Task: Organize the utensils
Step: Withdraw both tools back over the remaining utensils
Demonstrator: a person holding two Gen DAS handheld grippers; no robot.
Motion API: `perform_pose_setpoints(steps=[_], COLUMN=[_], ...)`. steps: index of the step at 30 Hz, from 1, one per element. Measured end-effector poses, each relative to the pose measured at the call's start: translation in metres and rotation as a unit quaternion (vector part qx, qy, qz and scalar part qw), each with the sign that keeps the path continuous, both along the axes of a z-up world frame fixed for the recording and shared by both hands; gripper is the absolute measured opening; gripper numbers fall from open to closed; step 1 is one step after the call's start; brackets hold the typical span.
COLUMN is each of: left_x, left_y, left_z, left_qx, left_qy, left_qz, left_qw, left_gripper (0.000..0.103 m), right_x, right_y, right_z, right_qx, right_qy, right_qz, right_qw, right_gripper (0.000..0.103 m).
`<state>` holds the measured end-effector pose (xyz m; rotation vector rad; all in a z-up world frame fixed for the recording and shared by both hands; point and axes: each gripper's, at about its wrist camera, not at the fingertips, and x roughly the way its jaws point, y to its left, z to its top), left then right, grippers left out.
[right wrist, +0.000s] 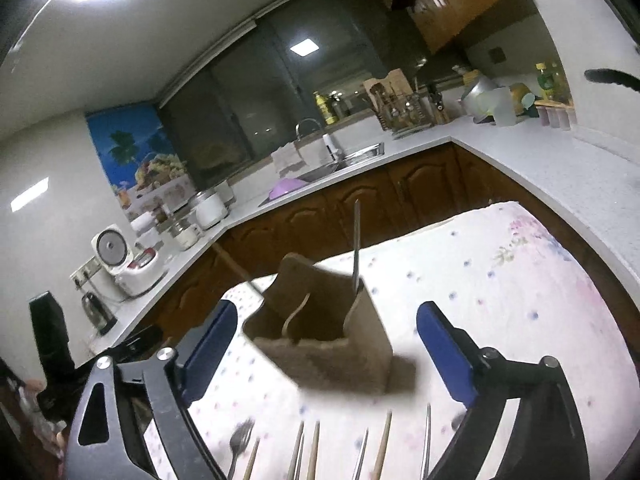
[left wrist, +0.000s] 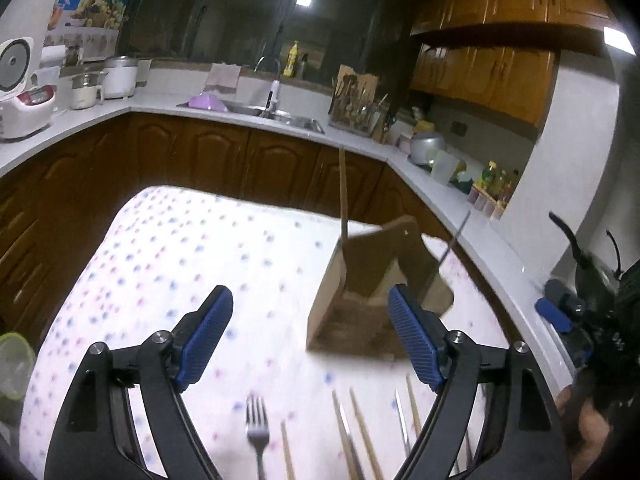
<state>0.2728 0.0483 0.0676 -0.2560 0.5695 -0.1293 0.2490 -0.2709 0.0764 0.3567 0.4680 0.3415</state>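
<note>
A wooden utensil holder point(left wrist: 360, 312) stands on the dotted tablecloth point(left wrist: 180, 248); it also shows in the right wrist view point(right wrist: 324, 344). A wooden stick point(left wrist: 343, 196) and a metal utensil point(left wrist: 454, 246) stand in it. A fork point(left wrist: 256, 428), wooden chopsticks point(left wrist: 362, 432) and metal chopsticks point(left wrist: 402, 420) lie at the near edge; the fork point(right wrist: 239, 446) and chopsticks point(right wrist: 380, 448) show in the right wrist view too. My left gripper point(left wrist: 310, 324) is open and empty above them. My right gripper point(right wrist: 326, 344) is open and empty, in front of the holder.
A white counter point(left wrist: 240, 116) with a sink point(left wrist: 276, 114), rice cookers point(left wrist: 24, 108), a utensil rack point(left wrist: 356, 108) and bottles point(left wrist: 496, 184) wraps around behind the table. A green container point(left wrist: 14, 360) sits at the table's left edge.
</note>
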Motion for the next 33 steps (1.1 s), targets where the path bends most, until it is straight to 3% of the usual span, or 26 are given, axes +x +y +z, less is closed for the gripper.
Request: perform_pose_setpoints(steps=[9, 16, 26, 33], left_x=[-0.052, -0.072, -0.075, -0.062], left_y=[0.001, -0.005, -0.017, -0.028], left_z=[-0.033, -0.056, -0.081, -0.093], left_qx=[0.007, 0.008, 0.016, 0.027], left_qy=[0.048, 0.081, 0.123, 0.150], left_qz=[-0.005, -0.017, -0.031, -0.043], left_qw=[0.9988, 0.9965, 0.9918, 0.9874], left_gripper=[0.082, 0.082, 0.082, 0.082], right_x=[-0.066, -0.092, -0.094, -0.084], right_y=[0.008, 0.011, 0.005, 0.001], right_z=[-0.012, -0.034, -0.073, -0.081], right_qx=[-0.036, -0.073, -0.082, -0.078], right_qy=[0.014, 0.038, 0.092, 0.106], right_qz=[0.013, 0.007, 0.004, 0.003], right_qw=[0.999, 0.997, 0.992, 0.991], right_gripper=[0.096, 0.099, 0.102, 0.102])
